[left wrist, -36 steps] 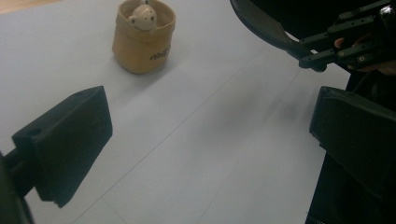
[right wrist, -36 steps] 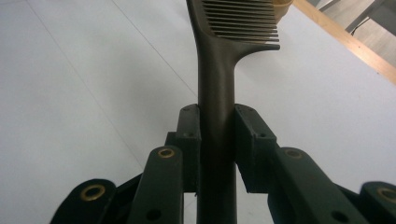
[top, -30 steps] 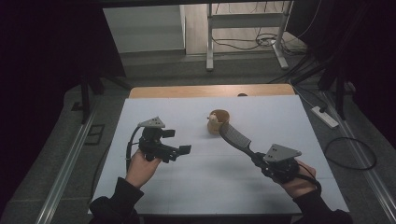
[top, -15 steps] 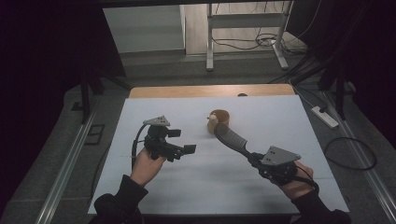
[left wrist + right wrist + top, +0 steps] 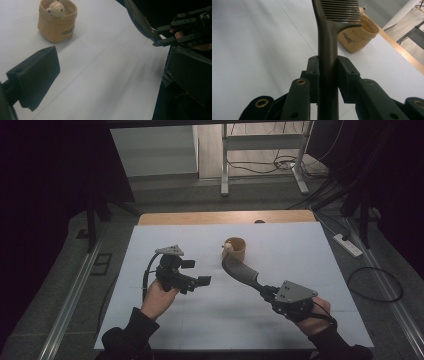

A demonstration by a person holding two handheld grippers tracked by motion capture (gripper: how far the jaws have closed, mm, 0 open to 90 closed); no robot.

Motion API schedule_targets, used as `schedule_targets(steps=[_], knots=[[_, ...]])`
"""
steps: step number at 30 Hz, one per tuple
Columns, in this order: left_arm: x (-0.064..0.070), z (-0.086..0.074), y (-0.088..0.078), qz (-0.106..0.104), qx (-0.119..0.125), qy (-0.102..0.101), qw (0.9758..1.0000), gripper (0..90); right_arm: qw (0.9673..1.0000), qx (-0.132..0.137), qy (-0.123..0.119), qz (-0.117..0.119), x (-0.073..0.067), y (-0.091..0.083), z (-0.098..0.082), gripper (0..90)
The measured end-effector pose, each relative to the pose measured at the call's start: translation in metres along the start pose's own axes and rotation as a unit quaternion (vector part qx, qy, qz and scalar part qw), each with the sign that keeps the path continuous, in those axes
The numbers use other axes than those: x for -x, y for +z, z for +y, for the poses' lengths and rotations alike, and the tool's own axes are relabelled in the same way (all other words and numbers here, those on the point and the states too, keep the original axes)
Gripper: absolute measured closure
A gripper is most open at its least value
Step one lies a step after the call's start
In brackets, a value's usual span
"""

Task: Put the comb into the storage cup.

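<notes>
Two fingers [image 5: 313, 75] of our right gripper [image 5: 328, 72] clamp the dark comb [image 5: 329, 50] by its handle; its toothed end reaches just beside the tan pouch [image 5: 235, 248]; our left gripper [image 5: 192, 279], fingers spread wide and empty, hovers near that pouch over the white desk [image 5: 300, 245].

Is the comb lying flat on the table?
No, the right gripper holds the comb by its handle between its fingers, and the toothed end points toward the tan pot.

A dark grey comb [image 5: 329, 32], a tan pouch [image 5: 57, 25] with dark lettering, a cream bear [image 5: 55, 10], a white table [image 5: 200, 320].
</notes>
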State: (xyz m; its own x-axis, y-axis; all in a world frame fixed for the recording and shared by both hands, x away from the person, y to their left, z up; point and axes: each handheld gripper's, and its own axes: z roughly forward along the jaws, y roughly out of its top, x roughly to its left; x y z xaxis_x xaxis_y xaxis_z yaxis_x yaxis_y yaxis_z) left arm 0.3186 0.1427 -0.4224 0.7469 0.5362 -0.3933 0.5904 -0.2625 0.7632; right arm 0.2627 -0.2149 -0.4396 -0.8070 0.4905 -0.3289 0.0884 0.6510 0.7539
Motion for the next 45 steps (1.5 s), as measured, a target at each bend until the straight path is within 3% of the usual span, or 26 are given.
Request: schedule_targets(steps=[15, 32, 39, 42, 45], knots=[[0.002, 0.003, 0.006, -0.035, -0.005, -0.018, 0.9992, 0.0, 0.999, 0.028, -0.033, 0.011, -0.016, 0.001, 0.01, 72.4], [0.011, 0.005, 0.018, -0.099, -0.018, -0.026, 0.9946, 0.0, 0.9973, 0.046, -0.056, 0.013, -0.027, 0.003, 0.017, 72.4], [0.016, 0.006, 0.022, -0.107, -0.031, -0.027, 0.9934, 0.0, 0.9968, 0.047, -0.063, 0.012, -0.03, 0.003, 0.018, 72.3], [0.016, 0.006, 0.021, -0.112, -0.03, -0.034, 0.9927, 6.2, 0.9967, 0.047, -0.065, 0.01, -0.03, 0.003, 0.017, 72.4], [0.014, 0.006, 0.019, -0.122, -0.032, -0.051, 0.9907, 22.9, 0.9966, 0.047, -0.067, 0.007, -0.03, 0.003, 0.017, 72.4]])
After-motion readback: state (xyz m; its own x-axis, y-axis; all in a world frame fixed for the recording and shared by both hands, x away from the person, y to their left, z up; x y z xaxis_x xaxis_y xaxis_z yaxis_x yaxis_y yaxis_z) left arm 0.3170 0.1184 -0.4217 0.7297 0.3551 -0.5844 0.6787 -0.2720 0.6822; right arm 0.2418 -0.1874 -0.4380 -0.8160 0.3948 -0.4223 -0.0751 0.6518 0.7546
